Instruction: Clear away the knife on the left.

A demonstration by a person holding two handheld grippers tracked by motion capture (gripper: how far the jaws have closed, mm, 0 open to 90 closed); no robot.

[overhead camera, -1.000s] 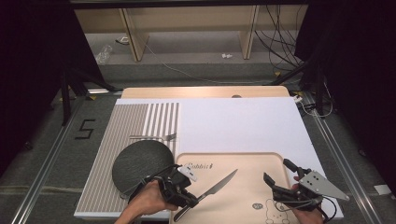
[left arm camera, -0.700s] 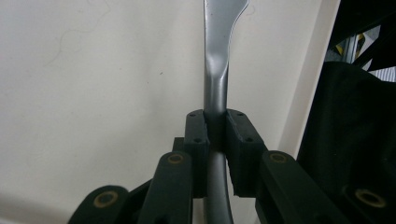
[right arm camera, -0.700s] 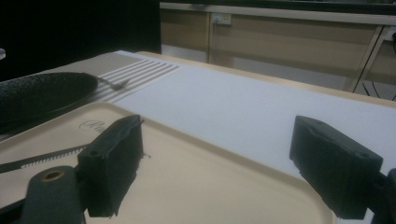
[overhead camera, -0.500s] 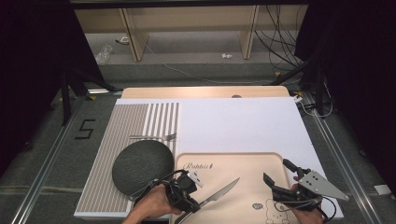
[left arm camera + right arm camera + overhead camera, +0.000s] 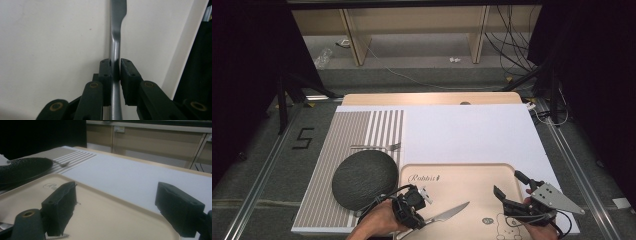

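A metal table knife (image 5: 447, 214) hangs over the cream tray (image 5: 462, 172), blade pointing right and away. My left gripper (image 5: 419, 217) is shut on its handle at the tray's near left corner. In the left gripper view, both pads clamp the handle of the knife (image 5: 115, 37) at the left gripper (image 5: 115, 65). My right gripper (image 5: 508, 183) stands open over the tray's near right part. Nothing lies between its jaws in the right gripper view (image 5: 117, 202), where the tray (image 5: 100, 220) shows below.
A dark round plate (image 5: 364, 177) lies left of the tray on a striped placemat (image 5: 357, 125), with a fork (image 5: 377, 146) just beyond it. A white mat (image 5: 467, 130) covers the table behind the tray. The plate (image 5: 22, 168) and fork (image 5: 61, 163) show far left.
My left gripper has drawn the knife a little toward the near edge, off the plate's rim. The right gripper has not moved.
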